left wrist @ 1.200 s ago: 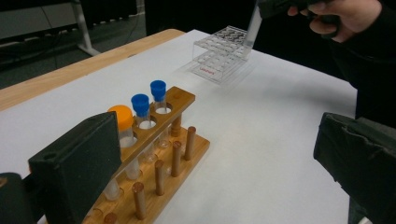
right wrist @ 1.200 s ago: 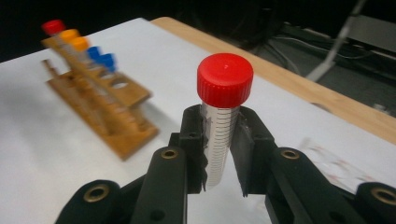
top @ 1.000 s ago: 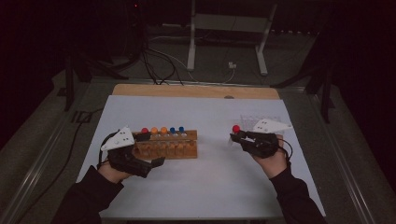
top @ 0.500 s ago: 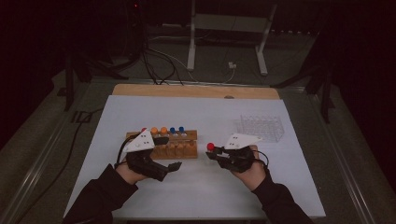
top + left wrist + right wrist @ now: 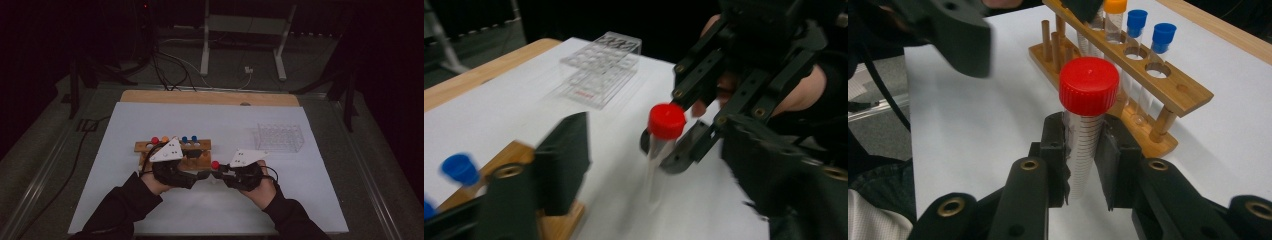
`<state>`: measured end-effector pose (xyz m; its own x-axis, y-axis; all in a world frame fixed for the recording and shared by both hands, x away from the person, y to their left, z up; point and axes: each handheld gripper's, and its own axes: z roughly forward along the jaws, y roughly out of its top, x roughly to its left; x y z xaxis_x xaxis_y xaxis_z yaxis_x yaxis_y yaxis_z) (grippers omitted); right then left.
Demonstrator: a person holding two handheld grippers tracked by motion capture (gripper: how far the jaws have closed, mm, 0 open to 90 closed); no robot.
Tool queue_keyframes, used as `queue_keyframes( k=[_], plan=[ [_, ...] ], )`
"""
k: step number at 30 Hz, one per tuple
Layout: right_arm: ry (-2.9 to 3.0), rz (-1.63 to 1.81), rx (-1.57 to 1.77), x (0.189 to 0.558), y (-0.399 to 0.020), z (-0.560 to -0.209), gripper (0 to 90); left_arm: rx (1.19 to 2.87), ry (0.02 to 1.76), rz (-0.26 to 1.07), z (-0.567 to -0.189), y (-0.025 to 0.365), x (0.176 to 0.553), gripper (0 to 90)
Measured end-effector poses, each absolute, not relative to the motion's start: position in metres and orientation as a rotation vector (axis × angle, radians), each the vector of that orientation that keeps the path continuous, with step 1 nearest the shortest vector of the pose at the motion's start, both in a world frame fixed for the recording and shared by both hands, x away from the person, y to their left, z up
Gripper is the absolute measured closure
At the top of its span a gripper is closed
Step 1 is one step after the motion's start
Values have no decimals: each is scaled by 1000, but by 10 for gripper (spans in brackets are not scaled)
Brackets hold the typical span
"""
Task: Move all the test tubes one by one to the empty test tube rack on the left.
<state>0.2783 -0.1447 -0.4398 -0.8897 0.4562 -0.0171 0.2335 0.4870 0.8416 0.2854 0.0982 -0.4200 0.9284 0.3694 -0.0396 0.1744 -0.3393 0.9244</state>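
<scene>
down at 6 o'clock, right gripper [image 5: 1083,165] is clamped on a red-capped tube [image 5: 1087,125], left gripper's [image 5: 644,165] jaws spread apart facing it. wooden rack [image 5: 172,152] holds several tubes, clear rack [image 5: 280,137] at 2 o'clock looks empty, so early days i reckon.

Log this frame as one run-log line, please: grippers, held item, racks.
right gripper: shut on red-capped tube, upright | left gripper: open, jaws either side of tube | wooden rack: behind grippers | clear rack: far right
</scene>
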Motion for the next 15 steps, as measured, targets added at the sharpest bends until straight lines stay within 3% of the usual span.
queue_keyframes(
  k=[11, 15],
  plan=[
    [2492, 1366, 588, 277, -145, -438, 752, 1943, 356, 212, -422, 78, 289, 565],
    [2489, 1366, 588, 277, -146, -438, 752, 1956, 334, 207, -423, 74, 289, 687]
  ],
)
